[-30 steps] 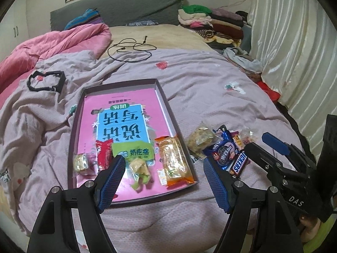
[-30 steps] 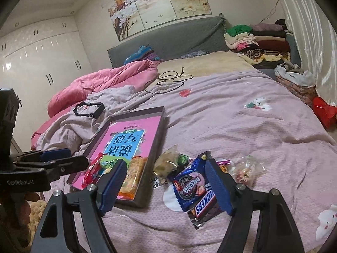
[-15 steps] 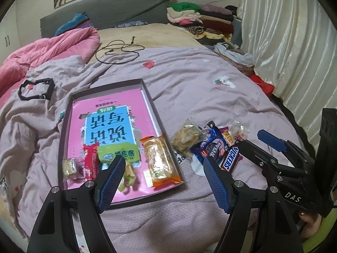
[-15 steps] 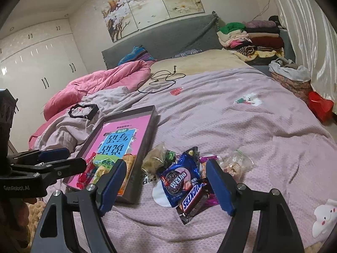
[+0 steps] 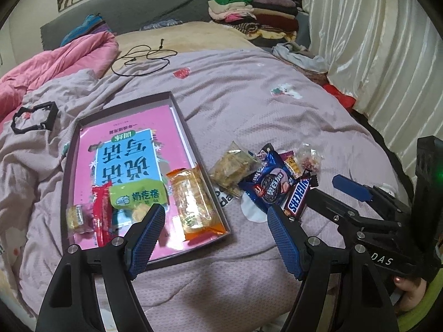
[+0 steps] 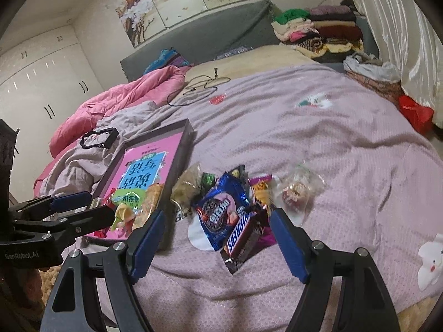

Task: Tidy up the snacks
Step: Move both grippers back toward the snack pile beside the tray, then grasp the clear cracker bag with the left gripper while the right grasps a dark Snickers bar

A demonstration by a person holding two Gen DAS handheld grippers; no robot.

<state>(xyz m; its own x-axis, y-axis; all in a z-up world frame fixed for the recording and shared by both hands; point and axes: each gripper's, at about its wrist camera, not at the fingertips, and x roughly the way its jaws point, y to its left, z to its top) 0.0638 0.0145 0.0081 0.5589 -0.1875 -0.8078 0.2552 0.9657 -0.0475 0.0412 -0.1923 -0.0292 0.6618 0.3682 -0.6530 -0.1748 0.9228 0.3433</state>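
Note:
A shallow box tray (image 5: pixel 180 116) with a pink printed bottom lies on the bed and holds an orange pack (image 5: pixel 195 202), a green pack (image 5: pixel 138 196), a red pack (image 5: pixel 101 213) and a small yellow one (image 5: pixel 76 215). Right of it lies a loose pile: a blue Oreo pack (image 5: pixel 270 182) (image 6: pixel 221 213), a Snickers bar (image 5: pixel 299 196) (image 6: pixel 242 238), a clear cracker bag (image 5: pixel 232 166) and a clear candy bag (image 6: pixel 297 188). My left gripper (image 5: pixel 216 238) is open and empty over the tray's near right corner. My right gripper (image 6: pixel 217 246) is open and empty, just before the Snickers bar.
The bed has a lilac cover (image 5: pixel 249 105), a pink quilt (image 5: pixel 55 63) at the far left, a black cable (image 5: pixel 141 58) and a black plastic frame (image 5: pixel 33 117). Folded clothes (image 5: pixel 249 13) are stacked at the back right. A curtain (image 5: pixel 387 41) hangs at the right.
Both grippers have drifted right and slightly closer to the loose pile; the tray has slid left in the left wrist view. Both stay open and nothing was picked up.

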